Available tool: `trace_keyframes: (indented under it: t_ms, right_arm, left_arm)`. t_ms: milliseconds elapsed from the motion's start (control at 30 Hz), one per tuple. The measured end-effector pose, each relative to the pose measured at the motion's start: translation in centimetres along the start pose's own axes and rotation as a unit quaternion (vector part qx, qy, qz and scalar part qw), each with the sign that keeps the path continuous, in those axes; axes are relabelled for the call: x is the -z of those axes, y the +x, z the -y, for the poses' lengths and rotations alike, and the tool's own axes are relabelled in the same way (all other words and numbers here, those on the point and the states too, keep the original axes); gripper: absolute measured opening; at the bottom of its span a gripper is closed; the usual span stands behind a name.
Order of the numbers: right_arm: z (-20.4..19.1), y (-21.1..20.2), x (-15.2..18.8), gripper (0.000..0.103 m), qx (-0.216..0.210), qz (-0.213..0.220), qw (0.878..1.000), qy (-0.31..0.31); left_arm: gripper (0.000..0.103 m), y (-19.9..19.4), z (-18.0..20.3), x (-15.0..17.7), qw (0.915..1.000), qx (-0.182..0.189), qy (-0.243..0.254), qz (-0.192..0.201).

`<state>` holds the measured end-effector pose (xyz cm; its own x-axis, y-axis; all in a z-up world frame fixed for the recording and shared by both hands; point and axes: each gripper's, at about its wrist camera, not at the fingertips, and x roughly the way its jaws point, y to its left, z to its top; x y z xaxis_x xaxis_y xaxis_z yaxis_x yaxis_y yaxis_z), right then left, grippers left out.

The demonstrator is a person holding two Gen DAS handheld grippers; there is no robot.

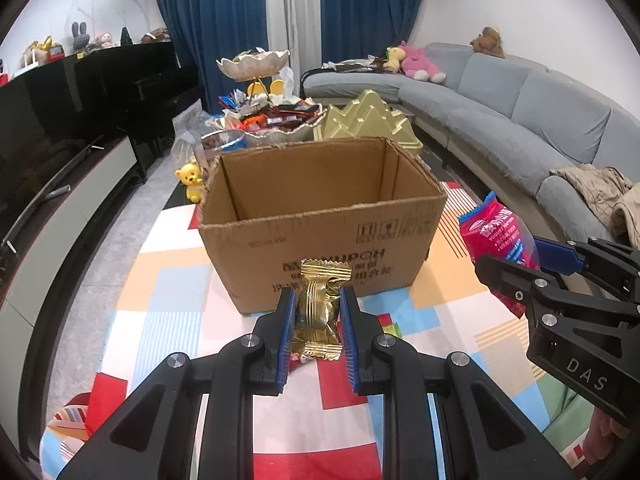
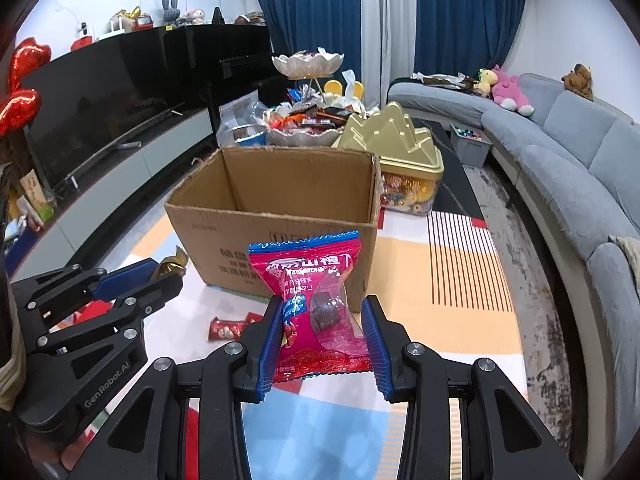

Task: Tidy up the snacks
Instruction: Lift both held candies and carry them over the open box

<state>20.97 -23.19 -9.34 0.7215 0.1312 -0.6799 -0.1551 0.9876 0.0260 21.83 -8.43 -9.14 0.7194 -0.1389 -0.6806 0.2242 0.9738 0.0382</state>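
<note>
The open cardboard box [image 1: 320,216] stands on the worktop [image 1: 168,280] just beyond both pairs of fingers. My right fingers [image 2: 322,340] pinch a red hawthorn packet [image 2: 316,304]; my left fingers [image 1: 318,332] are closed on a gold candy [image 1: 320,304]. I should carry each clear over the near rim before letting go, so neither wrapper catches the ragged edge.

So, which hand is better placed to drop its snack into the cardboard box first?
Probably the left gripper: its gold snack packet faces the cardboard box squarely. The right gripper, holding the pink hawthorn packet, sits off to one side.
</note>
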Motion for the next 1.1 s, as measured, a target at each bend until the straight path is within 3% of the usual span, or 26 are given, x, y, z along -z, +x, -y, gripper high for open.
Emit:
trace_keyframes:
  t_ms: [1100]
  right_arm:
    - [-1.1,-0.3,-7.4,0.040,0.008,0.056,0.998,0.006]
  left_arm:
    - [0.023,-0.7,-2.7,-8.2,0.9982,-0.022,-0.020,0.052]
